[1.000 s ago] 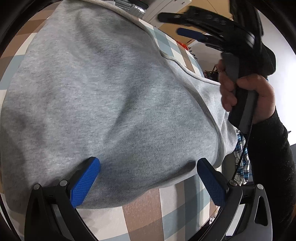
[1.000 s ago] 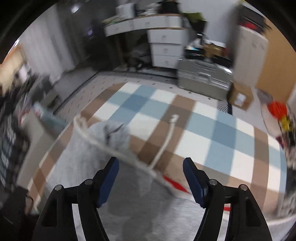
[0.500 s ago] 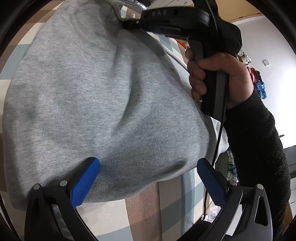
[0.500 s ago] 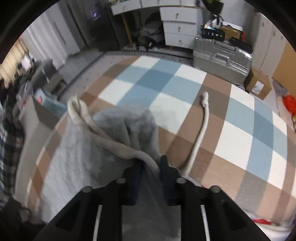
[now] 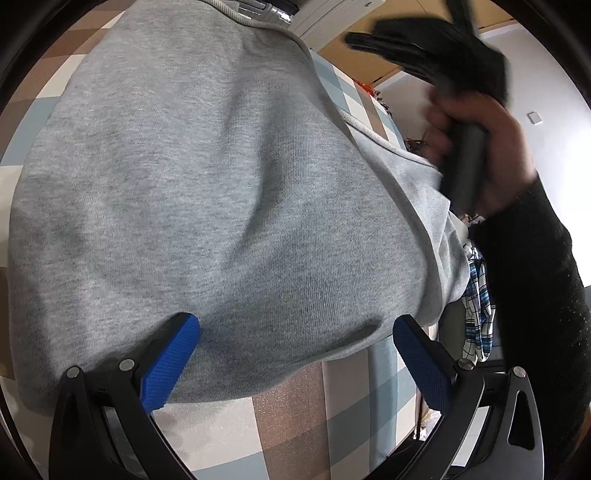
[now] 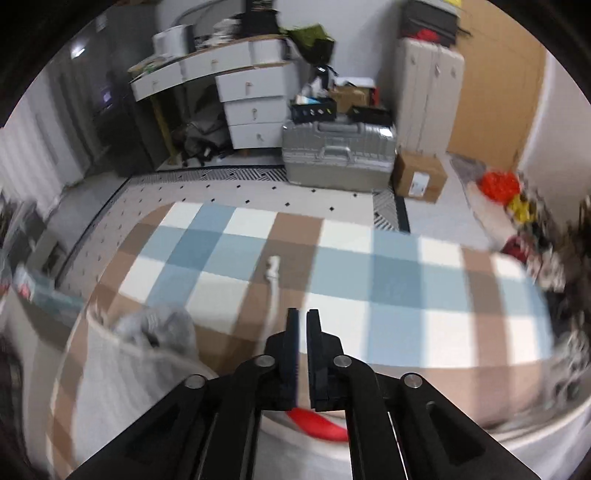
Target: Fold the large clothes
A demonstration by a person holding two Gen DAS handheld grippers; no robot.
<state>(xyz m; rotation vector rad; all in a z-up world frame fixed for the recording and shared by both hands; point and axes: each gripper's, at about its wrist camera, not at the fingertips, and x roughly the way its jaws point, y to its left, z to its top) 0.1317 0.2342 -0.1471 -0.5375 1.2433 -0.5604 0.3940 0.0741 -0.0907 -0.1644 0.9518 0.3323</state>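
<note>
A grey knitted sweatshirt (image 5: 229, 192) lies spread over a checked cloth of blue, brown and white squares (image 5: 291, 424), filling most of the left wrist view, with a cream drawstring cord (image 5: 236, 16) running along its far top edge. The left gripper (image 5: 295, 345) sits low over the near hem of the garment, its jaws spread wide apart with nothing between them; the blue textured pads (image 5: 168, 363) rest at the fabric's edge, one on each side. Up to the right in that view, the person's right hand (image 5: 476, 147), in a black sleeve, grasps the dark handle of the right gripper (image 6: 303, 328) above the sweatshirt's right side; this part is blurred by motion. In the right wrist view that gripper's black jaws stand nearly together, only a narrow slit between them, and no cloth is visibly caught in them. Below and left of them lies a bunched grey part of the sweatshirt (image 6: 159, 328), blurred, and a cream cord end (image 6: 272, 280) stretches forward across the checked cloth (image 6: 406, 295). A red mark (image 6: 317, 428) shows under the jaws. Beyond the cloth stand a silver ribbed suitcase (image 6: 338, 157), a brown cardboard box (image 6: 419, 177) just beside it, and a white chest of drawers (image 6: 255, 110).
</note>
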